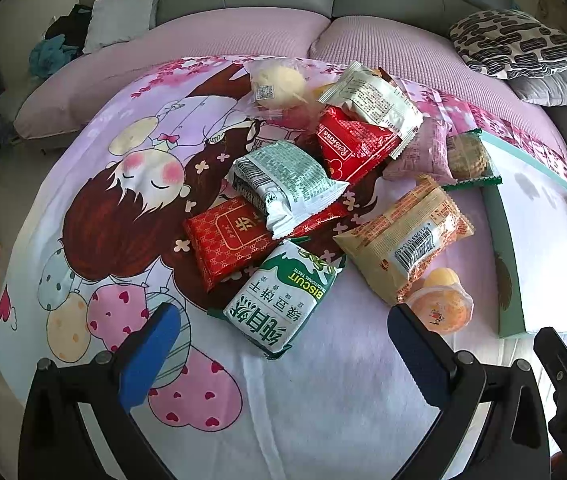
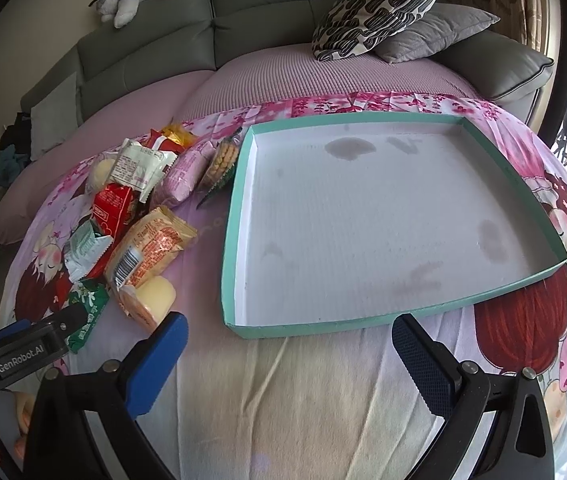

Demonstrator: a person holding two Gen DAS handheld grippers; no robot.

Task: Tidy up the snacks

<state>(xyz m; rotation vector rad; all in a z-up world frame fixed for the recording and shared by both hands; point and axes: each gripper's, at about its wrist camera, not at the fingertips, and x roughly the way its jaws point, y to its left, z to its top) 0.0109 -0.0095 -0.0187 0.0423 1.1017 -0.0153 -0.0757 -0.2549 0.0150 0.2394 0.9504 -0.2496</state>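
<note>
Snack pile (image 1: pixel 323 184) left of unobstructed tray (image 2: pixel 239 184)

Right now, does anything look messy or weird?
Yes. The snacks lie heaped on each other beside the teal box, not in it. The box floor has dark blotches, like stains.

A: What do the grabbers look like?
B: The left gripper (image 1: pixel 283 344) and right gripper (image 2: pixel 289 354) are black, with blue pads (image 2: pixel 159 364) and small round silver screws (image 2: pixel 109 367).
A: Any words?
B: White letters say "GenRobot.AI" (image 2: pixel 25 361).
</note>
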